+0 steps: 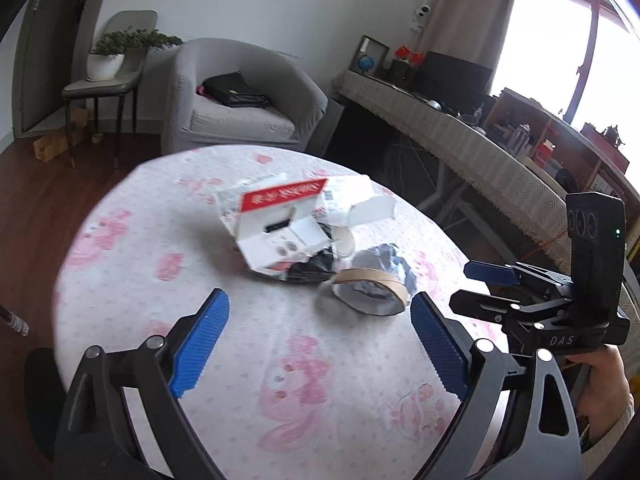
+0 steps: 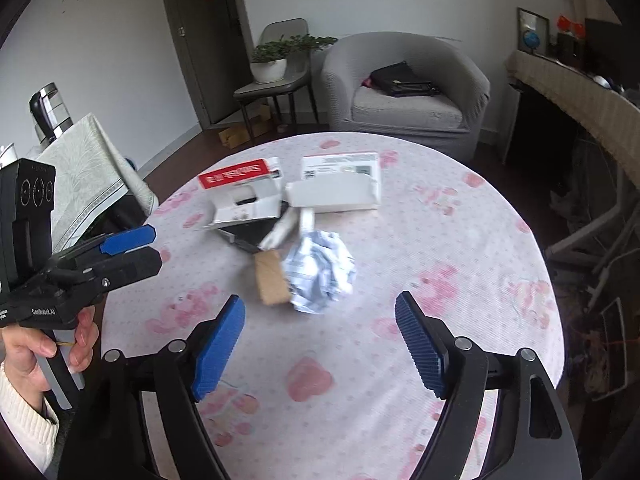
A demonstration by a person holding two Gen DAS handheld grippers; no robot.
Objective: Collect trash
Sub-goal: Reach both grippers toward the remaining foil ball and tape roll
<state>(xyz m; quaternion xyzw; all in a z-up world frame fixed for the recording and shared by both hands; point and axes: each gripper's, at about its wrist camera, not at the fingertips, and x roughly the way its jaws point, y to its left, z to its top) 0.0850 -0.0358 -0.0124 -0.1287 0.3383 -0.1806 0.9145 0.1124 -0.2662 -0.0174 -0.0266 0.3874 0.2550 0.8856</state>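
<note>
Trash lies in a heap on the round table (image 1: 120, 280) (image 2: 460, 240). There is a torn red-and-white box (image 1: 280, 216) (image 2: 244, 188), a white carton (image 1: 360, 204) (image 2: 340, 184), a cardboard tape ring (image 1: 370, 290) (image 2: 272, 282), and a crumpled paper ball (image 2: 322, 270) (image 1: 386, 262). My left gripper (image 1: 320, 344) is open and empty, just short of the tape ring. My right gripper (image 2: 320, 344) is open and empty, just short of the paper ball. Each gripper shows in the other's view, the right one at the right edge (image 1: 480, 286), the left one at the left edge (image 2: 140, 250).
A grey armchair (image 1: 240, 92) (image 2: 408, 88) with a black bag stands behind the table. A chair with a potted plant (image 1: 112, 56) (image 2: 276, 60) stands beside it. A long cloth-covered desk (image 1: 460, 132) runs along the right. Wood floor surrounds the table.
</note>
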